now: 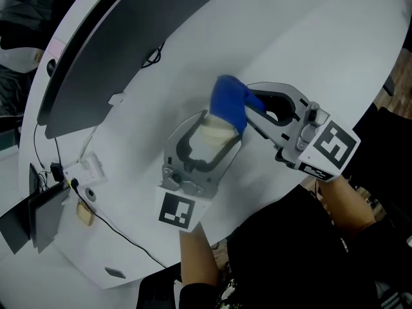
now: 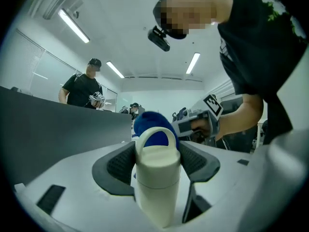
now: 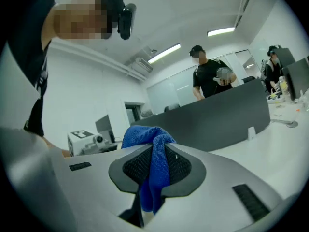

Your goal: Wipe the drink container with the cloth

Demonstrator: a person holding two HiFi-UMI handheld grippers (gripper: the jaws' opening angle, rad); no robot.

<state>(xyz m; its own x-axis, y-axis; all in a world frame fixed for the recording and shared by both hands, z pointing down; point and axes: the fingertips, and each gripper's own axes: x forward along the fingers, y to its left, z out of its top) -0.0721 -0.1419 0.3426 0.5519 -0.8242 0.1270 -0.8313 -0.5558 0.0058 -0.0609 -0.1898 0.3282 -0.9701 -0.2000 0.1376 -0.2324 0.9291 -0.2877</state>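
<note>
- Head view: the left gripper sits at the centre of the frame, over the white table. Its marker cube is at lower centre.
- Left gripper view: the left gripper has its jaws partly closed. Both dark pads press the sides of the drink container, which fills the gap between them.
- The drink container is cream-coloured with a loop handle on its lid. In the left gripper view it stands along the jaws at lower centre, lid end away from the camera.
- Right gripper view: the right gripper has its jaws nearly together, pinched on the blue cloth. The cloth bunches above the pads and hangs down between them.
- Head view: the right gripper comes in from the right of the frame, marker cube at right centre. The cloth lies against the container's far end, just above centre.
- Left gripper view: the cloth shows behind the lid and through the loop handle. The right gripper is just right of it, held by a hand.
- A dark curved partition runs across the upper left of the head view. Cables and small devices sit at the left edge.
- A person in dark clothes stands behind the partition at upper left of the left gripper view.
</note>
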